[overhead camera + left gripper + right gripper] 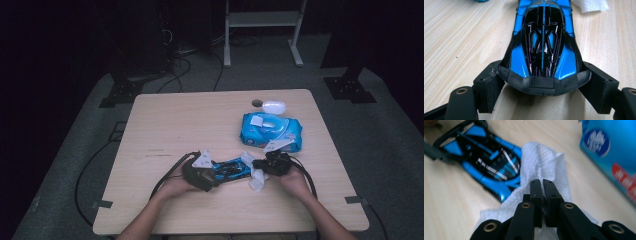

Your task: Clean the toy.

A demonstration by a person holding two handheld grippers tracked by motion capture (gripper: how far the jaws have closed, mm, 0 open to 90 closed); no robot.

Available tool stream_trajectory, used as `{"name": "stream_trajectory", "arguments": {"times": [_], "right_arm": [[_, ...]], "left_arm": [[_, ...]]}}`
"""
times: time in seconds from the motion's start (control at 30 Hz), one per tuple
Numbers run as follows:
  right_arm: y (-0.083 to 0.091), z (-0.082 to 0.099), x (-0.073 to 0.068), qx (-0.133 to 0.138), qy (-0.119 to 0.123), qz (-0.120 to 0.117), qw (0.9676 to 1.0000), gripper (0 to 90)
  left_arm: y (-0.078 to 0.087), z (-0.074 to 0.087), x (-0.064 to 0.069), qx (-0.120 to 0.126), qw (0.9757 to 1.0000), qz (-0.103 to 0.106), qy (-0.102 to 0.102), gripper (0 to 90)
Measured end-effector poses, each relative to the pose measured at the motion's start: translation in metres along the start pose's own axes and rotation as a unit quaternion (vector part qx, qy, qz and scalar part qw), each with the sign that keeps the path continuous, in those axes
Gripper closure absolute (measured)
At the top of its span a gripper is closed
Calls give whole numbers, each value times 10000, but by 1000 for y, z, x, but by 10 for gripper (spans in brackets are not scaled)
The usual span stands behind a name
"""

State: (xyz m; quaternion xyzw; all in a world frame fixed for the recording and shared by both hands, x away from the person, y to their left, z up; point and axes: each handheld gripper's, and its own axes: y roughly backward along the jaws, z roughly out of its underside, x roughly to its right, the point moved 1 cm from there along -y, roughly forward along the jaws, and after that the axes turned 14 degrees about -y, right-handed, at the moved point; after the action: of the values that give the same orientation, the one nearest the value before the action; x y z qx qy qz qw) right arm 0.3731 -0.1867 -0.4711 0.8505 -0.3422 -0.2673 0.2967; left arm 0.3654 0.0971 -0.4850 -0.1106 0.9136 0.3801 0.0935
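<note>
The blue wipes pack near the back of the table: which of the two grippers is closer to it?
Right. The right gripper, shut on a white wipe, sits just in front of the wipes pack. The left gripper, clamped on the blue toy car, is farther off to the left.

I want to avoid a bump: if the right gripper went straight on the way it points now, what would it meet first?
Probably the blue toy car. The right gripper, shut on a white wet wipe, points at the car's near end, where the wipe already seems to lie against it; the depth is unclear.
</note>
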Motion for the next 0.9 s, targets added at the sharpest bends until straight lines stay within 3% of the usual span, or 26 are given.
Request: {"name": "stream_trajectory", "arguments": {"times": [0.1,0.23,0.37,0.5,0.67,0.8,0.9], "right_arm": [[-6,-16,-5,136,16,-111,9998,861],[-17,-27,-10,125,155,-93,9998,860],[-16,-20,-6,87,12,-190,9998,861],[-3,-8,-2,41,-146,-341,9993,860],[-3,-9,-17,-57,-116,-918,9957,859],[-10,-12,-25,-160,120,-885,9959,859],[-8,-7,-18,-104,-28,-923,9957,859]], "left_arm": [[0,0,0,19,10000,5,4,239],[0,1,0,25,10000,27,35,239],[0,2,-2,18,10000,58,35,239],[0,1,-3,2,10000,69,35,238],[-2,-1,-5,5,10000,57,18,237],[-2,0,-5,19,10000,50,14,237],[-3,1,-6,50,10000,57,-8,237]]}}
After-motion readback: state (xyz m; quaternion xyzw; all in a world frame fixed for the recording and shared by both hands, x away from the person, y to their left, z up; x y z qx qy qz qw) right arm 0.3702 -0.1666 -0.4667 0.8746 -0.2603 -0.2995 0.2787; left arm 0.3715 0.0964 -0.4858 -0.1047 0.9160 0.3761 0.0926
